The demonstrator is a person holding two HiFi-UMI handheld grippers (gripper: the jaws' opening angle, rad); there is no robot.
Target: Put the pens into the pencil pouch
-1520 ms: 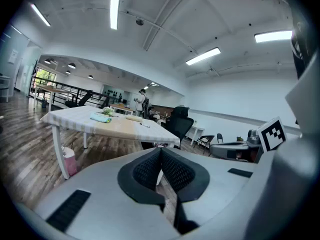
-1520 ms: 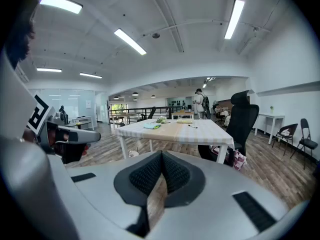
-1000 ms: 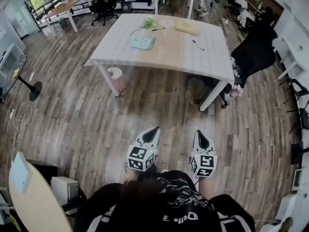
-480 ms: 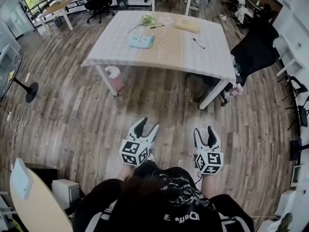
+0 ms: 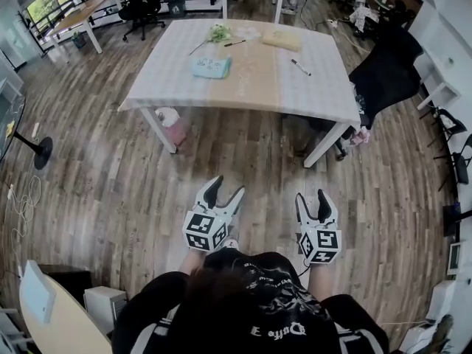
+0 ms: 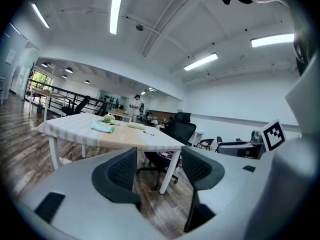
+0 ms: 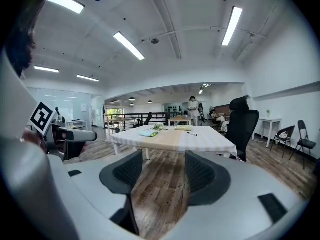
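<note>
We took the cloth-covered table [image 5: 166,80] as our landmark and read the head view from left to right. The left gripper [image 5: 225,190] was held over the wooden floor [image 5: 110,175], well short of the table's near edge and pointing towards it. Its jaws had just been opening and stood wide apart, and its own view showed only floor and a table leg between the pads. On the table's left half, near the middle, lay the light-blue pencil pouch [image 5: 212,66], flat and well apart from both grippers. Beyond the pouch, towards the table's far edge, we saw a small green sprig [image 5: 219,32]. Just right of the sprig lay the black pen [image 5: 234,43], on the cloth and outside the pouch. A flat tan object [image 5: 282,40] rested near the table's far edge, on its right half. The second pen [image 5: 301,68] lay on the table's right half, nearer its middle and also apart from the pouch. The right gripper [image 5: 312,198] was level with the left one, equally far from the table's near edge. Its jaws had likewise just been opening and stood spread, with bare floor between the pads in its own view. A black office chair [image 5: 383,72] stood against the table's right side.
</note>
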